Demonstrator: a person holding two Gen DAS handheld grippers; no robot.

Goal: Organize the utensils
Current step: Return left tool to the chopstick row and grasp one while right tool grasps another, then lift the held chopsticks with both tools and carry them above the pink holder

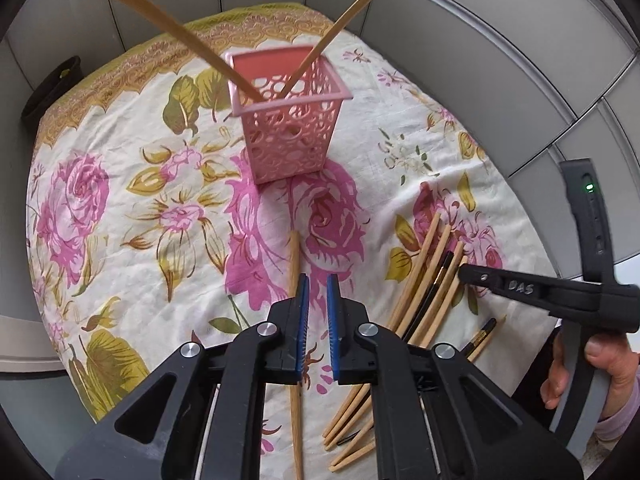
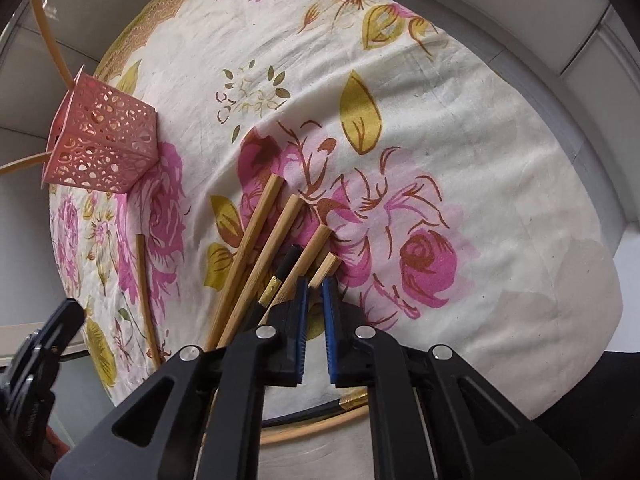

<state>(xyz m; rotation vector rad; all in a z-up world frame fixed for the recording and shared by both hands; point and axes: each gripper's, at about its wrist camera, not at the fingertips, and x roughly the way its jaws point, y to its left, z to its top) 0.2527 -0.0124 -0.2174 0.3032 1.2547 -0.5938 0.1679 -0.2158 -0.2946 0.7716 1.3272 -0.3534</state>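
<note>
Bamboo chopsticks [image 2: 256, 264] are heaped on the tablecloth [image 2: 500, 152]; two already stand in the pink basket [image 1: 288, 128]. Both the left gripper [image 1: 316, 300] and right gripper [image 2: 314, 304] are held apart, empty. One stick must be pinched next.

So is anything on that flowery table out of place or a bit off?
Yes. One wooden chopstick lies alone on the tablecloth, apart from the loose pile of chopsticks, which includes a black one. Only two sticks stand in the pink basket, splayed wide apart. Nothing looks spilled or broken.
</note>
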